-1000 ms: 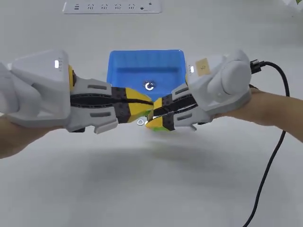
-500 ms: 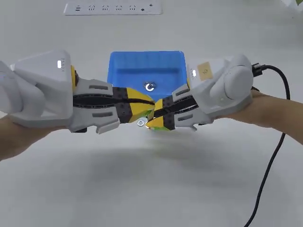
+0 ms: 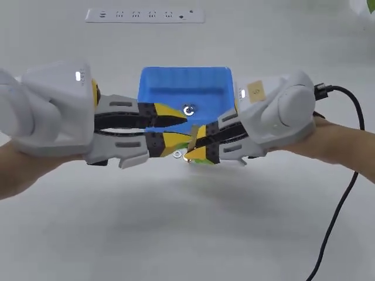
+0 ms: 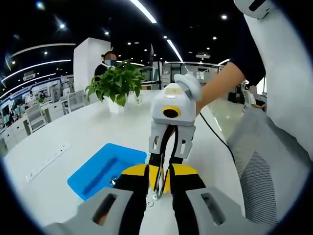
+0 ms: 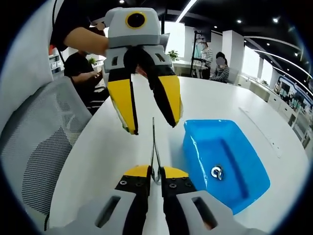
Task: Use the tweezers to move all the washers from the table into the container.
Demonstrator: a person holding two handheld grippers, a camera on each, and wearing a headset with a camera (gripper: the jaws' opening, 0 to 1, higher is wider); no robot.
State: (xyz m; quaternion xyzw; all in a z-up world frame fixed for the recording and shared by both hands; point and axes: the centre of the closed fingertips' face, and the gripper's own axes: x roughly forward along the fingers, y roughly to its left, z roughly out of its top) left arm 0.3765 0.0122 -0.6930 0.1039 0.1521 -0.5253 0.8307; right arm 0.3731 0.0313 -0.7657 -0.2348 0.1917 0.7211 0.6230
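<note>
A blue container (image 3: 184, 82) stands behind both grippers and holds one washer (image 3: 188, 110). Another washer (image 3: 177, 154) lies on the white table just under the jaw tips. My right gripper (image 3: 191, 153) comes in from the right, shut on thin tweezers (image 3: 192, 139) that stick up from its jaws. My left gripper (image 3: 186, 126) faces it from the left with its yellow jaws spread apart on either side of the tweezers, not touching them. In the right gripper view the tweezers (image 5: 154, 147) rise toward the open left gripper (image 5: 154, 126), with the container (image 5: 225, 161) to the right.
A white power strip (image 3: 145, 15) lies at the far edge of the table. A black cable (image 3: 337, 193) trails from the right gripper toward the near right. In the left gripper view a potted plant (image 4: 120, 83) stands far off and a mesh chair (image 4: 269, 176) sits right.
The left gripper's jaws, together around the tweezers a second ago, have spread open. The right gripper holds its place with the tweezers. The camera has shifted slightly.
</note>
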